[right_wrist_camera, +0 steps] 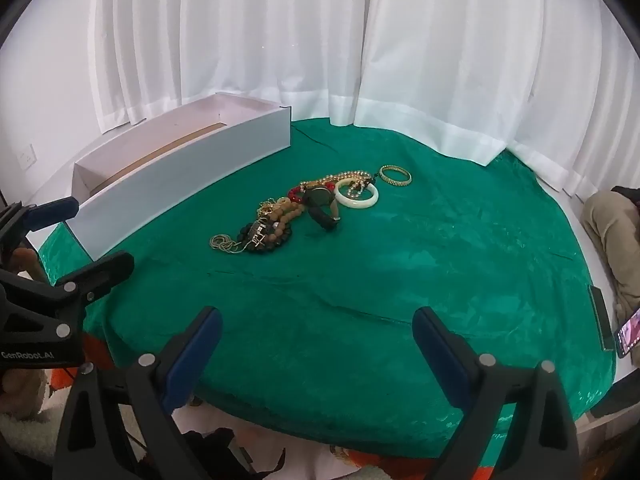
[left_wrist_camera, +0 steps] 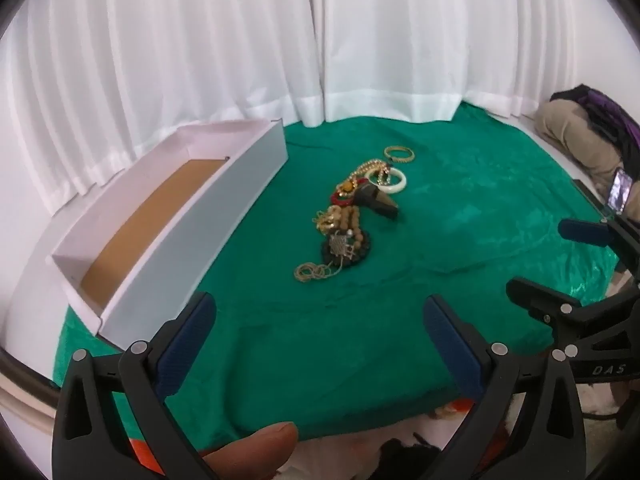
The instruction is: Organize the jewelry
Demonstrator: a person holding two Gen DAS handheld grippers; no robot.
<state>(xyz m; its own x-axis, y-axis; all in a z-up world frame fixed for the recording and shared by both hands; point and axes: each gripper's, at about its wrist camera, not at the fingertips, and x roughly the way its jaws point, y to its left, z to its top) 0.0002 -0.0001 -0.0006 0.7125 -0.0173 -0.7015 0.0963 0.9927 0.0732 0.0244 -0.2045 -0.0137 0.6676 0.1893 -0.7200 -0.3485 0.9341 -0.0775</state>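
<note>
A pile of jewelry [left_wrist_camera: 347, 220] lies mid-table on the green cloth [left_wrist_camera: 460, 240]: a white bangle [left_wrist_camera: 394, 179], a gold bangle [left_wrist_camera: 399, 154], bead bracelets, chains and a dark watch. It also shows in the right wrist view [right_wrist_camera: 304, 208]. A long white box [left_wrist_camera: 168, 236] with a brown floor stands open at the left; the right wrist view shows it too [right_wrist_camera: 180, 172]. My left gripper [left_wrist_camera: 320, 344] is open and empty near the front edge. My right gripper [right_wrist_camera: 316, 352] is open and empty, well short of the pile.
White curtains [left_wrist_camera: 320, 40] hang behind the table. A person in beige trousers [right_wrist_camera: 612, 232] sits at the right, with a phone [right_wrist_camera: 628, 336] lit at the table's right edge. The cloth's front edge [right_wrist_camera: 320, 432] drops to a patterned floor.
</note>
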